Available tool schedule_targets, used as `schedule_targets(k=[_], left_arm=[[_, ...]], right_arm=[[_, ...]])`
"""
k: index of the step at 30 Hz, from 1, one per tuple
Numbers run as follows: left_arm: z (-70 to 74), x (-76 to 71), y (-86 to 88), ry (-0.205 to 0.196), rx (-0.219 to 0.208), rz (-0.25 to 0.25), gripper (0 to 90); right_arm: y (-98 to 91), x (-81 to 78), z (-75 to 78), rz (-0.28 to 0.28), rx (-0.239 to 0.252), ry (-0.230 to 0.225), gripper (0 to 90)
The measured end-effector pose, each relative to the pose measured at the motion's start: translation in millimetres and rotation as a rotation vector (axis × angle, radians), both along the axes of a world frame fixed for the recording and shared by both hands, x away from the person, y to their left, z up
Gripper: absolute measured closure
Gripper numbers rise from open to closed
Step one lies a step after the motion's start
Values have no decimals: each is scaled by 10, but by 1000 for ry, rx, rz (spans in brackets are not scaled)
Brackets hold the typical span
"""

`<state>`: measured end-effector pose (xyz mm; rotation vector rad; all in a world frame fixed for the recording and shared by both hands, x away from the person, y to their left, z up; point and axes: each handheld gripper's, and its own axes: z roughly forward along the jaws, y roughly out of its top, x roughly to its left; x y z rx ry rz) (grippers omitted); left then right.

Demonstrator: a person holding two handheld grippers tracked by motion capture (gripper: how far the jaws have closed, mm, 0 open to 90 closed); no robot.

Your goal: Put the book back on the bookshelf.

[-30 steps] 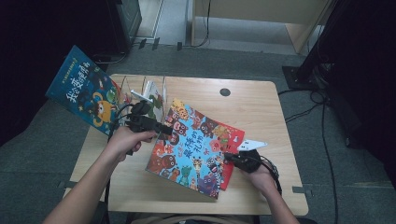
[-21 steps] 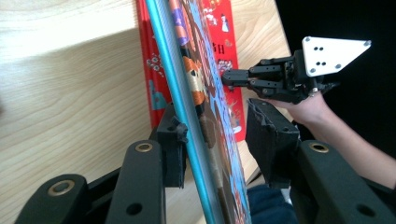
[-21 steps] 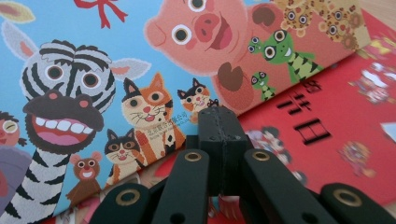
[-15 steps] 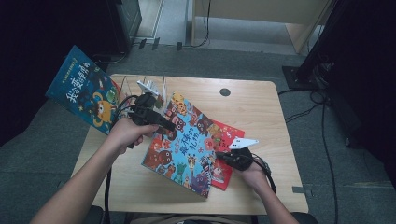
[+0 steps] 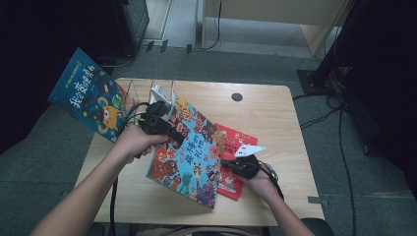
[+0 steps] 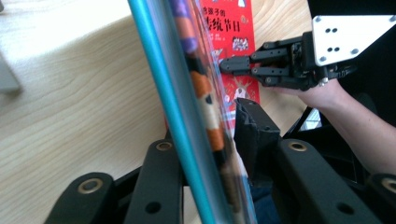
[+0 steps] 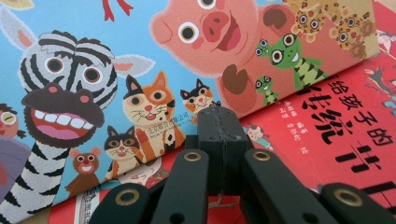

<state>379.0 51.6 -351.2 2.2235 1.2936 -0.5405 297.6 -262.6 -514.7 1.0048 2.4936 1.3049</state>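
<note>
Work in hand: lifting the blue animal picture book (image 5: 189,150) off the red book (image 5: 235,160) under it, probably to bring it to the wire book stand (image 5: 155,91) at the table's far left
Left gripper (image 5: 173,133): its jaws have just been closing and now clamp the upper edge of the blue animal picture book; in the left gripper view the cover (image 6: 187,93) runs between the two jaws
Right gripper (image 5: 227,163): jaws fully together with nothing between them, tip pressing on the red book at the blue book's right edge
Blue book's place: middle of the wooden table (image 5: 265,113), tilted, lying partly over the red book
Other book: a dark blue one (image 5: 91,101) leans over the table's left edge
Next move, as I judge: raise the left hand while the right gripper keeps the red book down, so only one book comes up
</note>
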Motion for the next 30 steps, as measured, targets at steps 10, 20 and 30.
schedule_targets(k=[10, 20, 30], left_arm=[[13, 68, 56, 49, -22, -18, 763], [92, 164, 26, 85, 16, -39, 782], [184, 324, -36, 160, 59, -34, 817]], right_arm=[[37, 6, 2, 21, -5, -18, 818], [93, -4, -2, 77, -10, -47, 614], [112, -19, 8, 99, -35, -63, 536]])
